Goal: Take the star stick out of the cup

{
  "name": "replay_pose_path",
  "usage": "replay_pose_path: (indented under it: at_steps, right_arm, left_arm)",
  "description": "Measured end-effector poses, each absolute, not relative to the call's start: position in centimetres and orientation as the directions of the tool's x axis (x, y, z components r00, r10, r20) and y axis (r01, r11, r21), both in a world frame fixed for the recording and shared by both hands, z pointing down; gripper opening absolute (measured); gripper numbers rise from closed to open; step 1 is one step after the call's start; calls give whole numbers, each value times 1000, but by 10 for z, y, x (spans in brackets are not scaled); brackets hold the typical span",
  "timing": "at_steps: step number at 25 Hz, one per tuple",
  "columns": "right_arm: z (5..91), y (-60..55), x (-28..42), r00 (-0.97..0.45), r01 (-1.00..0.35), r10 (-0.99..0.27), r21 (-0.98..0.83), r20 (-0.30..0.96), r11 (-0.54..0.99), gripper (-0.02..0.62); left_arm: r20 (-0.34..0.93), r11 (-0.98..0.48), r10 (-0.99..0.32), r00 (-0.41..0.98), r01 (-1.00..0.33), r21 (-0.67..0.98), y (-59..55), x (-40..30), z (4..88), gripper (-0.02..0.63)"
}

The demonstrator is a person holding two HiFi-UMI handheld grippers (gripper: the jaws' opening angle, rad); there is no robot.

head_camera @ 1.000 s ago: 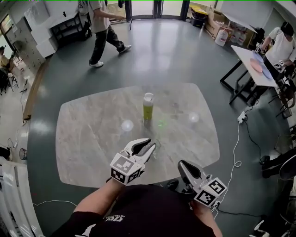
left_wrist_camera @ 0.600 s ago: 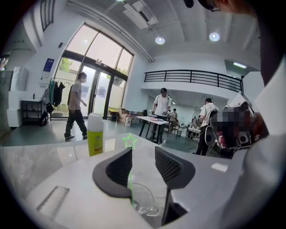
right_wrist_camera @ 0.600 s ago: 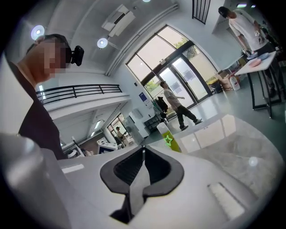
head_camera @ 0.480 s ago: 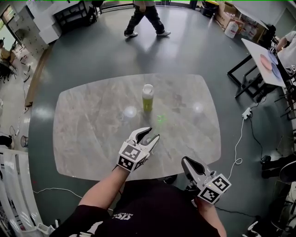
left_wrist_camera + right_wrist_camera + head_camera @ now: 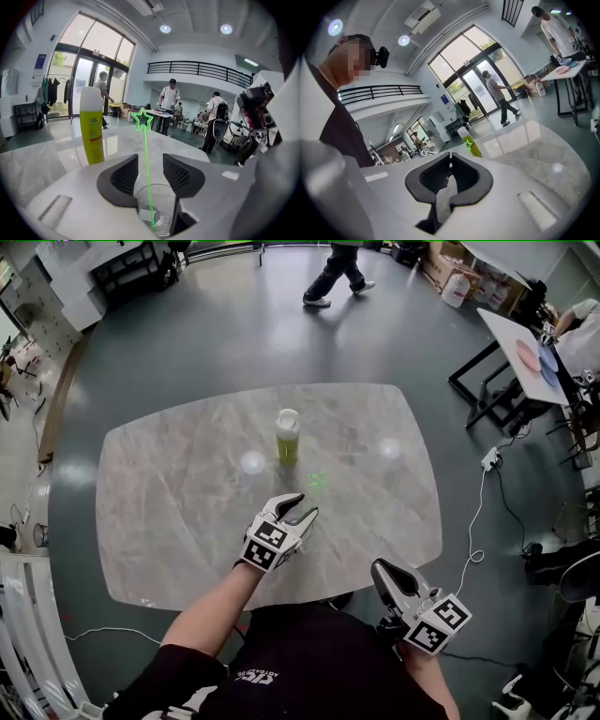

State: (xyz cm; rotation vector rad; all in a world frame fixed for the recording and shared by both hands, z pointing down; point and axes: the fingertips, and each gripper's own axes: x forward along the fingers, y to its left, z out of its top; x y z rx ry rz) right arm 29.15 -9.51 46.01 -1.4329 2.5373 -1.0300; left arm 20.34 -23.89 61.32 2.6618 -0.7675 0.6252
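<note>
A clear glass cup [image 5: 153, 214] stands on the marble table [image 5: 169, 502], low between the jaws of my left gripper [image 5: 150, 162]. Those jaws have opened wider in the last second and stand open, pads clear of the glass. The green star stick [image 5: 146, 159] rises from the cup up through the gap. Its star head [image 5: 317, 481] glows just beyond my left gripper [image 5: 305, 506] in the head view. My right gripper [image 5: 380, 568] hangs off the table's near edge. There the right gripper [image 5: 450, 158] is shut on nothing.
A yellow-green bottle with a white cap [image 5: 287, 437] stands upright mid-table, behind the cup; the bottle [image 5: 92, 126] is left of the stick. A person [image 5: 337, 268] walks across the floor at the back. A white table [image 5: 525, 343] stands at the right, a cable [image 5: 473, 540] beside it.
My left gripper has dropped and moved forward to the cup, and its jaws now flank it. The right gripper has shifted slightly. The walking person has crossed to the right.
</note>
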Motion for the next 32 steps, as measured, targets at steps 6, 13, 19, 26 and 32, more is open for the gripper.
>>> replay_pose_path:
  at_steps: [6, 13, 19, 26, 32]
  right_arm:
    - [460, -92, 294, -538, -758, -796, -573, 278, 312, 30]
    - [461, -89, 298, -518, -765, -809, -574, 278, 292, 29]
    - [461, -91, 301, -514, -760, -815, -581, 267, 290, 29]
    - [457, -95, 301, -528, -747, -815, -587, 238, 312, 28]
    - [454, -96, 305, -538, -733, -817, -595, 209, 330, 26]
  left_arm:
    - [527, -819, -411, 744, -555, 145, -242, 203, 633, 116]
    - [561, -828, -401, 724, -548, 116, -244, 201, 643, 69]
    - [550, -830, -412, 727, -548, 104, -247, 200, 636, 20]
    - [492, -824, -451, 745, -559, 92, -246, 198, 592, 20]
    - [439, -818, -479, 760, -568, 89, -239, 201, 552, 20]
